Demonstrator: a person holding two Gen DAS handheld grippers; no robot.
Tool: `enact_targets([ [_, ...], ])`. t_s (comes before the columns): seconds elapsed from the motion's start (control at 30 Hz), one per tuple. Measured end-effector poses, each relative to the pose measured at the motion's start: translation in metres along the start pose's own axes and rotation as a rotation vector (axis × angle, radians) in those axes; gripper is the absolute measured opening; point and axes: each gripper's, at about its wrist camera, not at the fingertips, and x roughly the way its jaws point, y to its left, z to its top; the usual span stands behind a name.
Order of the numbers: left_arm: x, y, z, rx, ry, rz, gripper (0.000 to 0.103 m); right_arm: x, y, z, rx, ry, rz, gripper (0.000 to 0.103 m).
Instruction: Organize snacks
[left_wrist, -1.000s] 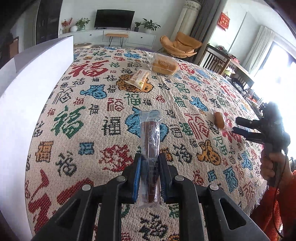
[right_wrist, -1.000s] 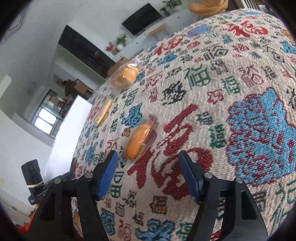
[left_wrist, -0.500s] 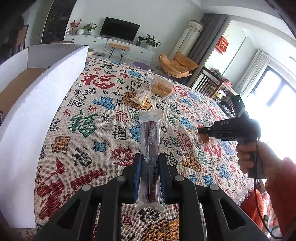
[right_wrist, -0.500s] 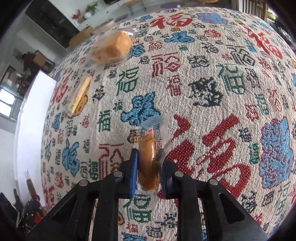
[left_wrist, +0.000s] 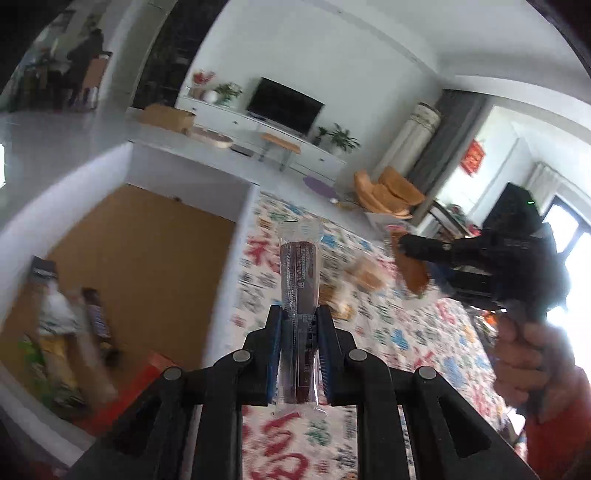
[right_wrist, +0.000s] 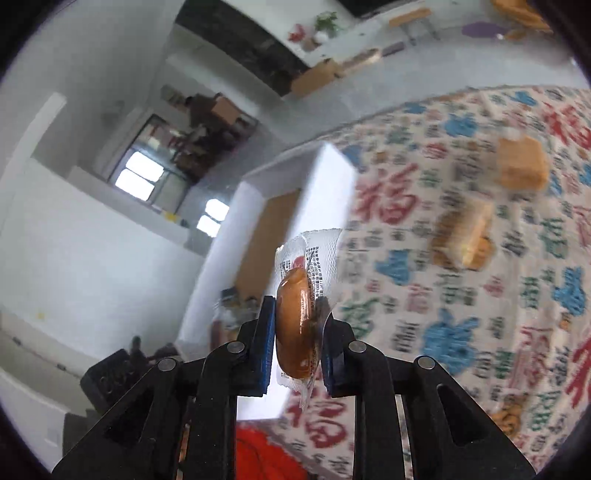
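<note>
- Your left gripper (left_wrist: 298, 343) was clamped on a long dark snack stick (left_wrist: 298, 280) in a clear wrapper, held near its lower end so most of it stood out past the fingers.
- Your right gripper (right_wrist: 297, 347) was closed on a glossy orange-brown snack (right_wrist: 293, 325) in a clear printed wrapper, pinched across its flat sides.
- Both snacks were off the table (left_wrist: 406, 332), carried in the air beside the white box (left_wrist: 236, 266).
- The box sat on the table's left side, its cardboard floor showing, with a few wrapped snacks (left_wrist: 66, 325) already lying at the near end.
- Two wrapped bread pieces (right_wrist: 521, 168) lay on the patterned cloth, well apart from the box.
- The step in hand looked like the carry to the box, each gripper loaded.
- The next move would call for bringing each snack over the wall, low above a bare part of the floor, then releasing; the long stick's free end could catch the rim if tilted.
</note>
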Motion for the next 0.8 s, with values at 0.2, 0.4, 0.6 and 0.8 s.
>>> enact_targets([
  [0.2, -0.023, 0.092, 0.027, -0.073, 0.006, 0.421, 0.08, 0.074, 0.085, 0.016, -0.118, -0.031, 0.048, 0.067],
  [0.4, -0.052, 0.088, -0.011, -0.08, -0.036, 0.357, 0.085, 0.041, 0.012, -0.021, -0.302, -0.153, -0.248, 0.07],
  [0.6, -0.006, -0.033, -0.039, 0.128, 0.064, 0.049, 0.095, -0.014, -0.148, -0.1, -0.373, -0.088, -0.717, 0.07],
  [0.8, 0.105, -0.131, -0.093, 0.248, 0.269, -0.104, 0.103, -0.086, -0.231, -0.123, -0.206, -0.156, -0.887, 0.07],
])
